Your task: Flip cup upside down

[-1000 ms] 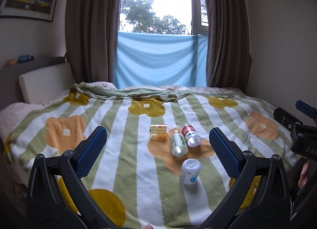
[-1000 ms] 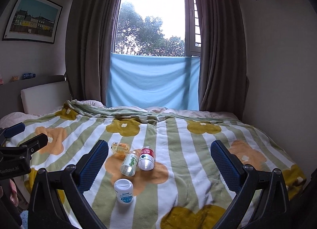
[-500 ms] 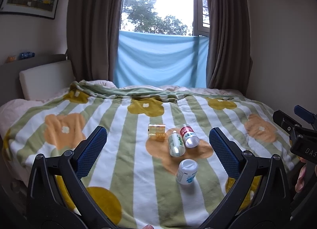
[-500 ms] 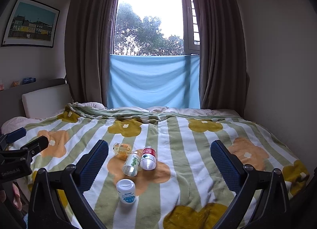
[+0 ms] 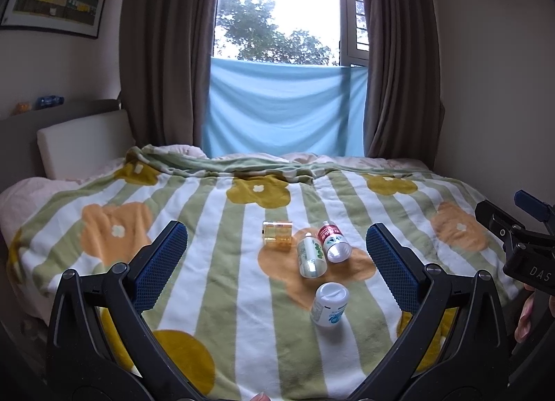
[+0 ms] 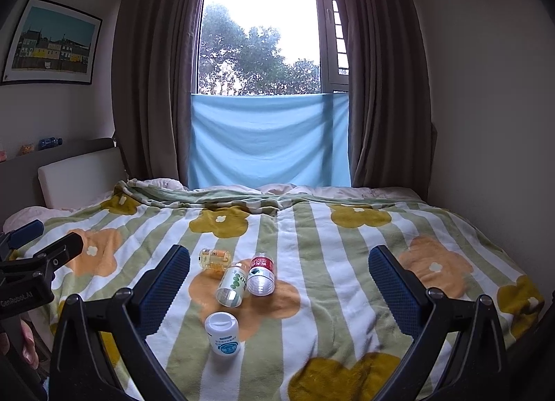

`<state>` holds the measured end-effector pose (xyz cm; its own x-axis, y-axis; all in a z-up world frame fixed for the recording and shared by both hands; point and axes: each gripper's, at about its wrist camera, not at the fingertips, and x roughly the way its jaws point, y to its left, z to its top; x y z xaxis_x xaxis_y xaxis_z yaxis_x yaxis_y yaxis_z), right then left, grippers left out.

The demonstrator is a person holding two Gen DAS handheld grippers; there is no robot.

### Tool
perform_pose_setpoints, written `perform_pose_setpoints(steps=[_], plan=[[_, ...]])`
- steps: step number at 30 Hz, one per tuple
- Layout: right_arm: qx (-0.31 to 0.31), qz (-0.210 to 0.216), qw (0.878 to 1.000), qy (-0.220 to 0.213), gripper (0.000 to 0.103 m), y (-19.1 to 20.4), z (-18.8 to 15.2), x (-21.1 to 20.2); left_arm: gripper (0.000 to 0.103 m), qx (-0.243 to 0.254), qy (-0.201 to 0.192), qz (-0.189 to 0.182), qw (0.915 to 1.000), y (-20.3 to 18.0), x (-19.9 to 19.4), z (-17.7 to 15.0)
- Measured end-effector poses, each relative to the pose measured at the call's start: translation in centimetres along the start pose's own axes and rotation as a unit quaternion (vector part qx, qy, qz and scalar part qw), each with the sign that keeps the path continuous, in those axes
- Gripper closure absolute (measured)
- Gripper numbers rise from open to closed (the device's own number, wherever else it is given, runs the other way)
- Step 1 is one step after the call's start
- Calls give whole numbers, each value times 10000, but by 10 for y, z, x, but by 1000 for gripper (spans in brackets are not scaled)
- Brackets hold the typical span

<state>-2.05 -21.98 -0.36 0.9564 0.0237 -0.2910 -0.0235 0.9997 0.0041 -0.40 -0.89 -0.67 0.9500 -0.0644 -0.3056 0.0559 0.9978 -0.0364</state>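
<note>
Several small containers sit together on the striped floral blanket (image 5: pixel 222 262). A white container with a blue label (image 5: pixel 329 304) (image 6: pixel 222 333) stands upright nearest me. Behind it a green-labelled clear bottle (image 5: pixel 310 254) (image 6: pixel 233 283) and a red-labelled one (image 5: pixel 332 241) (image 6: pixel 262 273) lie on their sides. A yellow clear one (image 5: pixel 276 234) (image 6: pixel 215 258) lies farther back. My left gripper (image 5: pixel 275 262) is open and empty, well short of them. My right gripper (image 6: pixel 279 283) is open and empty, held above the bed. No plain cup can be told apart.
The bed fills the room between the left headboard (image 5: pixel 83 147) and the right wall (image 6: pixel 485 158). Brown curtains and a blue cloth (image 6: pixel 269 139) hang at the window behind. Each gripper shows at the edge of the other's view (image 5: pixel 520 241) (image 6: pixel 31 272).
Both grippers have drifted slightly back and tilted up, so the containers sit a little lower and nearer the middle of each view. The jaws stayed open. The containers have not moved.
</note>
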Motion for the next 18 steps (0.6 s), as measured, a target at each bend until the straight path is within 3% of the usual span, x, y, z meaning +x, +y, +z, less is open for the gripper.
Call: perform_pose_setpoints(steps=[18], plan=[[-14,-26,10000,5,0,2,1,0,0,4,-65,81,9999,-1,-2,2]])
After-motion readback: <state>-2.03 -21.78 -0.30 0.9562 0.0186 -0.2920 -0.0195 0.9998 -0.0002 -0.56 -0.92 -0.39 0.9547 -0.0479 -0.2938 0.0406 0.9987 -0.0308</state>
